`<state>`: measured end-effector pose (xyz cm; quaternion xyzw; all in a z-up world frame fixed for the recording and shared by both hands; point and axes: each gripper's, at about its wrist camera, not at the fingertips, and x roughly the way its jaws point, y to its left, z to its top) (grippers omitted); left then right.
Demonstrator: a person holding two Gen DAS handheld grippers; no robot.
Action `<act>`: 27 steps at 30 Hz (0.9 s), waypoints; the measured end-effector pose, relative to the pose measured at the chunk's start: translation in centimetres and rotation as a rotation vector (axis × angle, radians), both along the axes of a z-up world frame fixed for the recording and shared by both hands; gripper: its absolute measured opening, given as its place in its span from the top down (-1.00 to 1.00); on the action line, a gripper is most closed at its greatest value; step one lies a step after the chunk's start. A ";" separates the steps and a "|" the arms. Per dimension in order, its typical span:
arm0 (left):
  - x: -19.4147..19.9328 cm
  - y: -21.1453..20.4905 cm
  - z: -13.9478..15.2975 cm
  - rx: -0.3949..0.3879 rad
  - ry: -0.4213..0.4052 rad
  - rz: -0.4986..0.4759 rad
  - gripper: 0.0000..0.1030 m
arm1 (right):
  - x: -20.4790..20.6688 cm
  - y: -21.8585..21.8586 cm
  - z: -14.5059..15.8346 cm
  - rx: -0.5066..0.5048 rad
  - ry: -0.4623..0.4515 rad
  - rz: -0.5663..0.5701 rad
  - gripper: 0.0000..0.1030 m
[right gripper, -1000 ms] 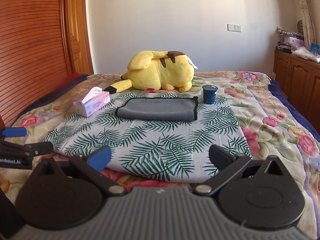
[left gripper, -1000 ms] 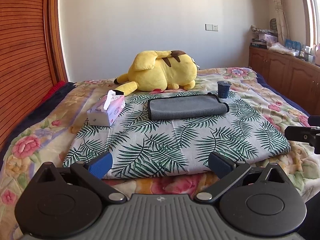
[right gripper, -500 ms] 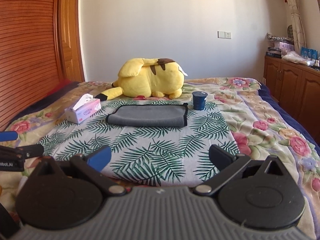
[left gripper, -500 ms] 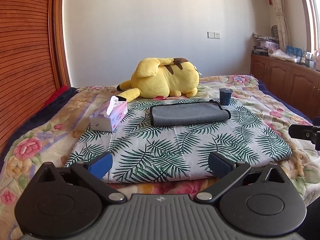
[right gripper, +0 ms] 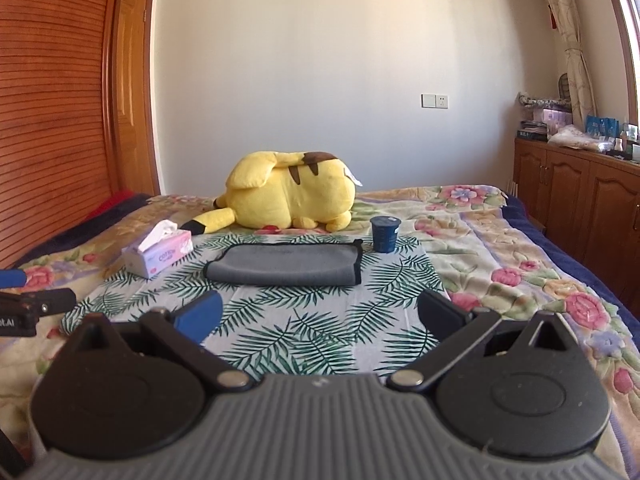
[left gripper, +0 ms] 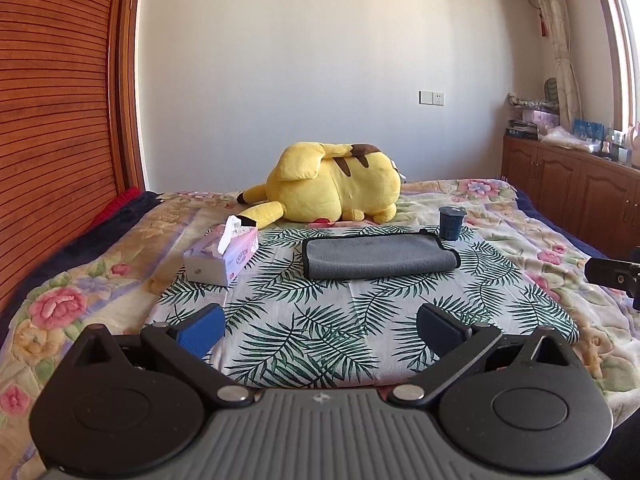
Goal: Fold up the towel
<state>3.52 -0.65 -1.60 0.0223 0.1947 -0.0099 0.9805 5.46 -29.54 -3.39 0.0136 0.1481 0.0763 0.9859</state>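
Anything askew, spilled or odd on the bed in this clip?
Nothing stands out. The grey towel lies folded and flat on the palm-print cloth, the blue cup stands upright beside it, and the tissue box is intact. Both grippers hover with jaws open.

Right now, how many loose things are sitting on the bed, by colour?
Grey: 1, the folded towel
Yellow: 1, the plush toy
Pink: 1, the tissue box
Dark blue: 1, the cup
Total: 4
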 end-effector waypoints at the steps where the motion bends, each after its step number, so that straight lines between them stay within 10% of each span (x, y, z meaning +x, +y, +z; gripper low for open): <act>1: 0.0 0.0 0.0 -0.002 0.000 0.000 -0.65 | 0.0 0.0 0.0 -0.001 -0.002 -0.001 -1.00; 27: -0.2 0.4 0.1 -0.005 -0.012 0.013 -0.65 | -0.1 0.1 0.0 -0.011 -0.007 -0.013 -1.00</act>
